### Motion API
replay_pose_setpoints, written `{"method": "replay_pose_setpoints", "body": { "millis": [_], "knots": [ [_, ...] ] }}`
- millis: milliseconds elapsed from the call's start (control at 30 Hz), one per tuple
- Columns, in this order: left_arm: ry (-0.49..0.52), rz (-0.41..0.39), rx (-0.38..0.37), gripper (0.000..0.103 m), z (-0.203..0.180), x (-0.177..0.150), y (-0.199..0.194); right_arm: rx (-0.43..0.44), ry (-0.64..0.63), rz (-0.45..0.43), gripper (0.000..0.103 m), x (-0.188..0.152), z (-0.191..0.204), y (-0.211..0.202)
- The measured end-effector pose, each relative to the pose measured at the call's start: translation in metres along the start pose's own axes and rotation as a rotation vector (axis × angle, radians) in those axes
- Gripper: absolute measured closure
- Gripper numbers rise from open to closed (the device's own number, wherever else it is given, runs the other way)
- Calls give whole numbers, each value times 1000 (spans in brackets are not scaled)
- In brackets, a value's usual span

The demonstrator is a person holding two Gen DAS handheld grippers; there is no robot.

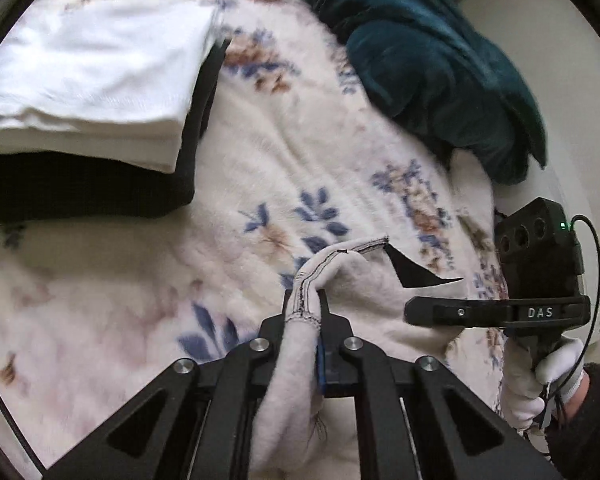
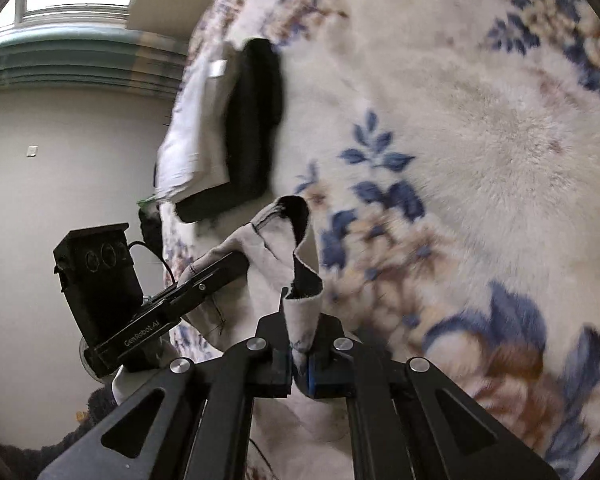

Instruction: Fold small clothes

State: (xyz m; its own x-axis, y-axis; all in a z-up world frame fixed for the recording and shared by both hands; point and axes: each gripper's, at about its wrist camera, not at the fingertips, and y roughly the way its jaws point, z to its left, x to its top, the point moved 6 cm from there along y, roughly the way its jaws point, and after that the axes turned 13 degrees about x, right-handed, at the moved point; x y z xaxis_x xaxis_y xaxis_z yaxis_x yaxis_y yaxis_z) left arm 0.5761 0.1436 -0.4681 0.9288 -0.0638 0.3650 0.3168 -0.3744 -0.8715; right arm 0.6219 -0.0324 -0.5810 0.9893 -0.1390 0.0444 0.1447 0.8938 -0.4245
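Note:
A small pale garment point(image 1: 364, 276) with dark stitched hems hangs lifted over the floral blanket. My left gripper point(image 1: 306, 304) is shut on one hemmed edge of it, and cloth runs down between its fingers. My right gripper point(image 2: 302, 332) is shut on another edge of the same garment point(image 2: 268, 248), whose dark inner side curls above the fingers. In the left wrist view my right gripper point(image 1: 416, 312) reaches in from the right, held by a white-gloved hand point(image 1: 540, 376). The right wrist view shows my left gripper point(image 2: 236, 262) at the left, clamped on the cloth.
A pile of folded clothes, white on black point(image 1: 100, 80), lies on the floral blanket point(image 1: 260, 184) at the upper left. A dark teal blanket point(image 1: 440, 68) is heaped at the far right. The bed's edge and a pale wall point(image 2: 68, 160) are beyond.

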Motion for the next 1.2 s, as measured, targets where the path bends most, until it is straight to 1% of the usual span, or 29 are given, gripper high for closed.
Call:
{"method": "replay_pose_setpoints", "body": {
  "millis": [100, 200, 233, 300, 333, 400, 433, 467, 500, 533, 567, 600, 633, 667, 700, 733, 767, 800, 833, 900, 1000, 1100, 1133, 1200],
  "knots": [
    [-2, -38, -2, 98, -9, -19, -31, 7, -41, -6, 98, -24, 26, -11],
    [-12, -60, -3, 98, -16, -49, -59, 5, -76, 1, 98, -59, 48, -15],
    [-16, -59, -10, 97, -17, -58, -65, -3, -91, 9, 98, -73, 53, -17],
    [-22, -53, 1, 94, -18, -79, -77, -22, -129, 26, 98, -100, 64, -20],
    [-28, -46, -15, 94, -20, -91, -82, -33, -150, 38, 98, -116, 68, -20],
    [-33, -13, -1, 92, -23, -113, -86, -66, -187, 65, 98, -147, 72, -23],
    [-48, 7, -6, 83, -22, -127, -89, -64, -187, 90, 98, -162, 72, -22],
    [-61, 25, -18, 77, -21, -142, -91, -59, -181, 125, 98, -178, 70, -20],
    [-71, 41, -18, 66, -18, -154, -94, -69, -186, 147, 98, -191, 67, -19],
    [-85, 66, -10, 55, -13, -169, -95, -81, -197, 177, 98, -205, 64, -18],
    [-100, 93, 2, 50, -8, -185, -96, -76, -195, 219, 98, -220, 61, -15],
    [-115, 113, 9, 39, -3, -194, -96, -81, -185, 245, 97, -230, 57, -14],
    [-149, 142, 4, 34, 6, -208, -98, -94, -167, 269, 96, -242, 51, -15],
    [-184, 162, 5, 34, 14, -217, -101, -92, -151, 294, 95, -253, 46, -16],
    [-217, 172, 11, 34, 22, -226, -106, -100, -138, 309, 88, -262, 42, -18],
    [-255, 179, -2, 33, 29, -233, -112, -117, -119, 300, 72, -265, 37, -21],
    [-283, 179, -9, 33, 35, -237, -119, -125, -85, 283, 62, -268, 31, -26],
    [-310, 173, -3, 32, 42, -239, -124, -101, -23, 246, 46, -271, 24, -33],
    [-334, 168, 6, 31, 48, -241, -129, -83, 18, 210, 40, -269, 20, -36],
    [-359, 168, 24, 31, 56, -238, -130, -78, 85, 140, 40, -269, 10, -44],
    [-367, 171, 29, 31, 58, -219, -115, -92, 163, 55, 40, -267, -4, -45],
    [-340, 193, 2, 31, 47, -189, -81, -123, 209, -27, 40, -256, -17, -42],
    [-324, 212, -14, 31, 44, -184, -70, -127, 227, -52, 40, -252, -21, -41],
    [-285, 258, -9, 31, 36, -174, -44, -113, 281, -99, 40, -242, -32, -38]
  ]
}}
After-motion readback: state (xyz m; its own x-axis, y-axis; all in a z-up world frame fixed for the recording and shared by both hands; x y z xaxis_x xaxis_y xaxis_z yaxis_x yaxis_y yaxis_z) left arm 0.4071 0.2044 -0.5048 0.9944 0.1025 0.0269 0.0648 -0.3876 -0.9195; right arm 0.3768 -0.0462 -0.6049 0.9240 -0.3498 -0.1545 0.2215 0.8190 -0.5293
